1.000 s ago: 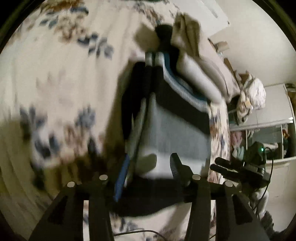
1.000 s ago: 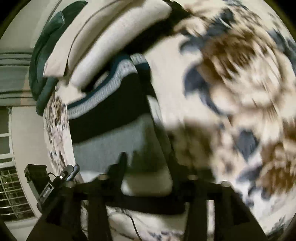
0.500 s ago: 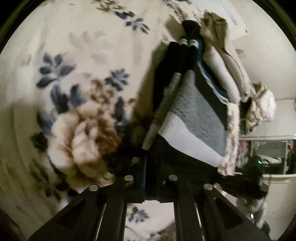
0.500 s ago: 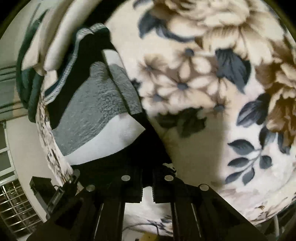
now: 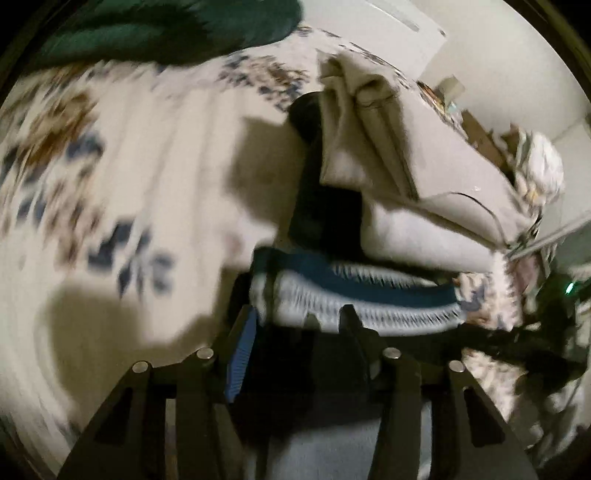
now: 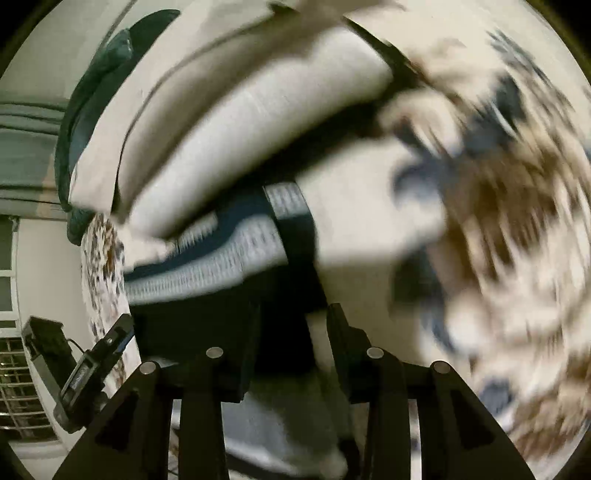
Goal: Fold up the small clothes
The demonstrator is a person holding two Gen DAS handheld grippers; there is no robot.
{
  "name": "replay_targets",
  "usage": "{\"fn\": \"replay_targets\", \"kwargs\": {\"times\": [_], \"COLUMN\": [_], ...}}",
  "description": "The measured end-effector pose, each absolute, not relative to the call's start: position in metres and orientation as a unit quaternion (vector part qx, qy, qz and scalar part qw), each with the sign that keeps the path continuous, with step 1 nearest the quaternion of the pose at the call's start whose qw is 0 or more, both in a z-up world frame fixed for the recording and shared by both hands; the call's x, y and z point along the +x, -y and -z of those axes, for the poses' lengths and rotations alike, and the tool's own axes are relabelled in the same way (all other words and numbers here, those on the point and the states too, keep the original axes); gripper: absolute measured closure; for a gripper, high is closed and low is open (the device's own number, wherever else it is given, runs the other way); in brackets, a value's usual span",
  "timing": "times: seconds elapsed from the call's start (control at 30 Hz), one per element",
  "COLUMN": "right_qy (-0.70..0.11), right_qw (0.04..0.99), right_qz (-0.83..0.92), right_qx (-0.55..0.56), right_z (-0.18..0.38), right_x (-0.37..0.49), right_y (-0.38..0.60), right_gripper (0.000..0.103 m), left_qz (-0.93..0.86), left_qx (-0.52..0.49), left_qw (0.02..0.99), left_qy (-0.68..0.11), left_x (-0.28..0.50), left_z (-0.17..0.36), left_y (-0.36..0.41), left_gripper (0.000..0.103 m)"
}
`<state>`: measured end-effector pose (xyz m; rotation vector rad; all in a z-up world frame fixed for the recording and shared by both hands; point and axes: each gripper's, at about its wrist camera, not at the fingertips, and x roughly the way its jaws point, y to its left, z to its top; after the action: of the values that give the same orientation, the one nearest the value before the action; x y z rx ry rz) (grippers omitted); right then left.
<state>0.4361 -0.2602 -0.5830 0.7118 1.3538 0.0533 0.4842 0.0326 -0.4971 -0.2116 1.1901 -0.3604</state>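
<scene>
A small black, grey and white garment with a blue and white knit band (image 5: 362, 306) lies on the floral bedspread (image 5: 110, 206). It also shows in the right wrist view (image 6: 229, 273). My left gripper (image 5: 299, 328) is open, its fingers standing on either side of the garment's black part. My right gripper (image 6: 295, 332) is open over the same garment's other end. Both views are blurred by motion. A folded cream garment (image 5: 406, 206) lies on top of the knit band's far side.
A dark green cloth (image 5: 166, 29) lies at the far edge of the bed. The other gripper's body (image 6: 85, 373) shows at the lower left of the right wrist view. Room clutter and a cabinet (image 5: 535, 173) stand beyond the bed.
Both grippers were shut on the garment half a second ago and are now open. Both have moved forward towards the knit band and the cream garment.
</scene>
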Motion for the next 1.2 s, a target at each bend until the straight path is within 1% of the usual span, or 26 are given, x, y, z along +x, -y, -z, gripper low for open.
{"fn": "replay_targets", "kwargs": {"times": [0.03, 0.07, 0.1, 0.13, 0.17, 0.27, 0.33, 0.4, 0.5, 0.57, 0.6, 0.63, 0.67, 0.7, 0.73, 0.77, 0.8, 0.87, 0.9, 0.97, 1.03, 1.13, 1.2], "right_qy": [-0.612, -0.612, -0.612, -0.606, -0.605, -0.586, -0.573, -0.569, -0.591, -0.604, -0.610, -0.614, -0.618, -0.623, -0.628, -0.631, -0.628, -0.629, -0.630, -0.636, -0.647, -0.654, -0.644], "right_qw": [0.725, 0.732, 0.736, 0.743, 0.746, 0.763, 0.772, 0.776, 0.757, 0.750, 0.745, 0.740, 0.733, 0.720, 0.713, 0.700, 0.694, 0.671, 0.661, 0.639, 0.621, 0.584, 0.574], "right_qz": [-0.026, -0.028, -0.028, -0.027, -0.026, -0.012, -0.002, 0.016, 0.031, 0.026, 0.022, 0.017, 0.007, -0.006, -0.010, -0.022, -0.033, -0.068, -0.080, -0.107, -0.127, -0.161, -0.174], "right_qx": [0.315, 0.298, 0.288, 0.282, 0.277, 0.272, 0.275, 0.274, 0.279, 0.268, 0.270, 0.274, 0.284, 0.304, 0.313, 0.333, 0.349, 0.388, 0.399, 0.419, 0.424, 0.454, 0.476], "right_z": [0.584, 0.585, 0.586, 0.586, 0.586, 0.574, 0.562, 0.559, 0.579, 0.588, 0.592, 0.594, 0.595, 0.595, 0.595, 0.595, 0.594, 0.596, 0.598, 0.608, 0.620, 0.647, 0.657], "right_x": [0.445, 0.458, 0.464, 0.468, 0.471, 0.468, 0.462, 0.464, 0.472, 0.479, 0.481, 0.482, 0.482, 0.479, 0.473, 0.464, 0.457, 0.435, 0.426, 0.403, 0.389, 0.376, 0.376], "right_y": [0.258, 0.252, 0.247, 0.242, 0.241, 0.235, 0.238, 0.242, 0.251, 0.253, 0.253, 0.256, 0.259, 0.266, 0.276, 0.284, 0.290, 0.299, 0.302, 0.301, 0.295, 0.282, 0.281], "right_gripper": [0.065, 0.065, 0.065, 0.078, 0.096, 0.096, 0.097, 0.097, 0.097, 0.097, 0.096, 0.096, 0.090, 0.084, 0.061, 0.045, 0.042, 0.033, 0.030, 0.018, 0.014, 0.014, 0.009], "left_qz": [0.172, 0.170, 0.171, 0.172, 0.172, 0.171, 0.172, 0.164, 0.156, 0.160, 0.165, 0.171, 0.177, 0.182, 0.192, 0.202, 0.210, 0.225, 0.234, 0.246, 0.251, 0.248, 0.254], "left_qx": [-0.083, -0.064, -0.062, -0.068, -0.073, -0.100, -0.108, -0.119, -0.132, -0.131, -0.134, -0.139, -0.146, -0.160, -0.178, -0.199, -0.218, -0.255, -0.275, -0.299, -0.305, -0.319, -0.329], "left_qw": [0.810, 0.809, 0.807, 0.808, 0.810, 0.821, 0.820, 0.809, 0.786, 0.779, 0.776, 0.774, 0.769, 0.762, 0.756, 0.749, 0.744, 0.730, 0.721, 0.701, 0.688, 0.667, 0.664], "left_qy": [-0.554, -0.559, -0.562, -0.559, -0.556, -0.535, -0.535, -0.551, -0.584, -0.592, -0.594, -0.594, -0.597, -0.600, -0.600, -0.599, -0.596, -0.593, -0.592, -0.598, -0.609, -0.626, -0.621], "left_x": [0.490, 0.496, 0.498, 0.499, 0.499, 0.492, 0.497, 0.508, 0.526, 0.532, 0.532, 0.532, 0.530, 0.526, 0.522, 0.515, 0.506, 0.486, 0.477, 0.460, 0.448, 0.435, 0.435], "left_z": [0.500, 0.505, 0.506, 0.506, 0.504, 0.486, 0.483, 0.497, 0.526, 0.535, 0.535, 0.533, 0.529, 0.525, 0.522, 0.519, 0.516, 0.514, 0.515, 0.524, 0.537, 0.561, 0.569], "left_y": [-0.028, -0.022, -0.027, -0.029, -0.030, -0.040, -0.040, -0.040, -0.039, -0.040, -0.042, -0.044, -0.048, -0.055, -0.061, -0.070, -0.078, -0.090, -0.094, -0.099, -0.099, -0.097, -0.096], "left_gripper": [0.073, 0.096, 0.096, 0.096, 0.096, 0.097, 0.097, 0.096, 0.096, 0.095, 0.092, 0.092, 0.088, 0.080, 0.077, 0.071, 0.059, 0.044, 0.043, 0.041, 0.041, 0.041, 0.034]}}
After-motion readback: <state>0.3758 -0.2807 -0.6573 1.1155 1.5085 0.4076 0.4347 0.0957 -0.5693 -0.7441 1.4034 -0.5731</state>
